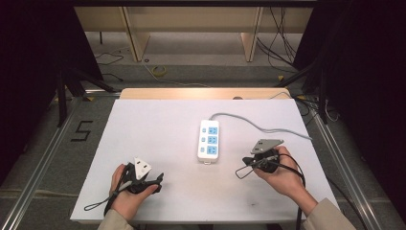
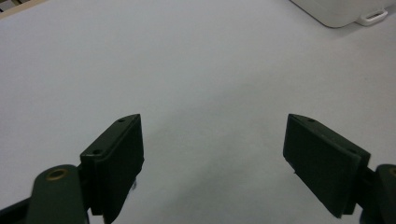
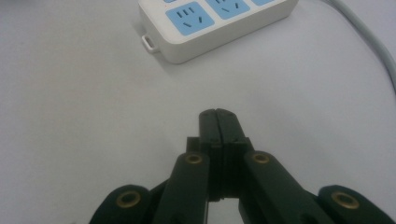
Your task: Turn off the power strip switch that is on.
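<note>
From above we see the power strip (image 1: 209, 141) lying mid-worktop (image 1: 143, 143), our left tool (image 1: 155, 181) near and left of it, our right tool (image 1: 242, 171) just right of its near end. Along the left tool (image 2: 212, 154) the jaws gape, empty. Along the right tool (image 3: 218, 123) they are pressed together, empty, the strip (image 3: 219, 23) beyond.

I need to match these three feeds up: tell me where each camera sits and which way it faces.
High view: above the person's side, looking forward and down at the white table; both hands, left gripper and right gripper show.
Left gripper view: rides the left gripper, looking across the table; jaws apart.
Right gripper view: rides the right gripper, facing the power strip; jaws together.
Shared: all three show the power strip.
</note>
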Demonstrator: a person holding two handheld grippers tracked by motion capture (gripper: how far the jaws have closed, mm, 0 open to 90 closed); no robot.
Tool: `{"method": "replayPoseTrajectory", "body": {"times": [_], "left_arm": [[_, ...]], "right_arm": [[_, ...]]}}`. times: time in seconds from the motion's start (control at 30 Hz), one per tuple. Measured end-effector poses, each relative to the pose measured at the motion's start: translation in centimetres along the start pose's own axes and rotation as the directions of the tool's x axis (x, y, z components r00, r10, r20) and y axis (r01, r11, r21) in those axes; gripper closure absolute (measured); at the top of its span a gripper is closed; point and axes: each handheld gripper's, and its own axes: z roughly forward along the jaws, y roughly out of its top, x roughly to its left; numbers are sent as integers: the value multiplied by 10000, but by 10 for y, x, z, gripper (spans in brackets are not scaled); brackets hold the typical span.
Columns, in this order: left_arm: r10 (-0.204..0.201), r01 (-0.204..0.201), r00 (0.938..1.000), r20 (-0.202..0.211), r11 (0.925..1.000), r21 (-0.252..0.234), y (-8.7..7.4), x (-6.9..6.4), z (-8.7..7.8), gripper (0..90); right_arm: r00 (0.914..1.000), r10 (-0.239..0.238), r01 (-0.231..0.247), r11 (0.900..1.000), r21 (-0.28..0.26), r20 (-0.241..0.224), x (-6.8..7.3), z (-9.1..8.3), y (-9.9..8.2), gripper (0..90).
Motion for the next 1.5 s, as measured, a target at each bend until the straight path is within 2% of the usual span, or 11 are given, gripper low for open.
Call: {"method": "replayPoseTrajectory", "body": {"times": [0.23, 1.5], "left_arm": [[22, -22, 10000, 32, 10000, 28, 0, 0, 0, 199], [29, -29, 10000, 56, 10000, 55, 0, -1, 1, 197]], "right_arm": [[10000, -76, 76, 10000, 41, 7, -2, 0, 9, 900], [9999, -116, 117, 9994, 319, -27, -6, 9, 30, 900]]}}
